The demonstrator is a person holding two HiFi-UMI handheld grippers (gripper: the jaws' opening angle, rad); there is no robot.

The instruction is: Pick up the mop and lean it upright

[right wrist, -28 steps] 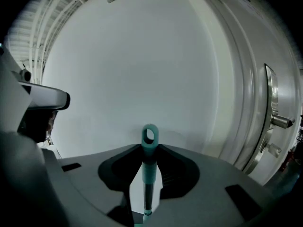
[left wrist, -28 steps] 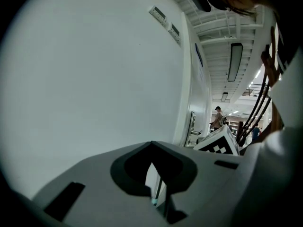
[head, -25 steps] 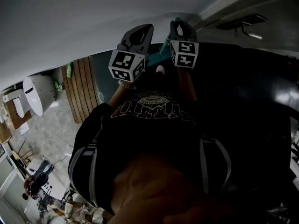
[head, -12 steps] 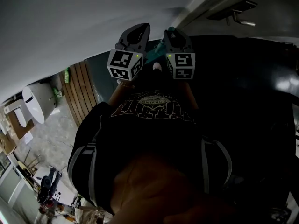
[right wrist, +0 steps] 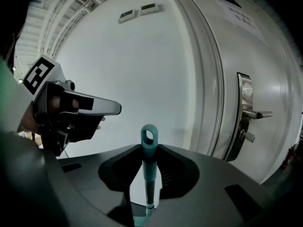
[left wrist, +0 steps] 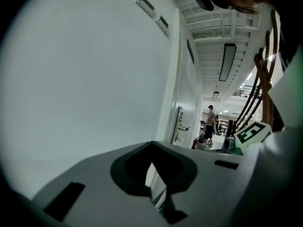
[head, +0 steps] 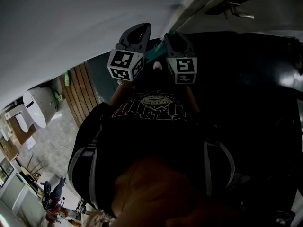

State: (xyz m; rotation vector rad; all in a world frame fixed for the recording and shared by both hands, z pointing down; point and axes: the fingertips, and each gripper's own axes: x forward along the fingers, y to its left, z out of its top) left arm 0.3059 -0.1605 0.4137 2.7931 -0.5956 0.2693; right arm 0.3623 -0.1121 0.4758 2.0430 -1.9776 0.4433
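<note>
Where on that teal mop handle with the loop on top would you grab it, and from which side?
Probably the straight shaft of the mop handle, just below the loop, approached level from the side. The handle stands upright and is thin and round, so a pinch across it should hold, and the wider loop above would stop it sliding through.

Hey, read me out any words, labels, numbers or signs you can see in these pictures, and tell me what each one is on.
Nothing here can be read for certain.
Shirt print: curved lettering, too blurred to read.
Paper sign on the white door: lines of print, too small to read.
Marker cubes: black and white square patterns only, no words.
Wall plates: no legible marking.
</note>
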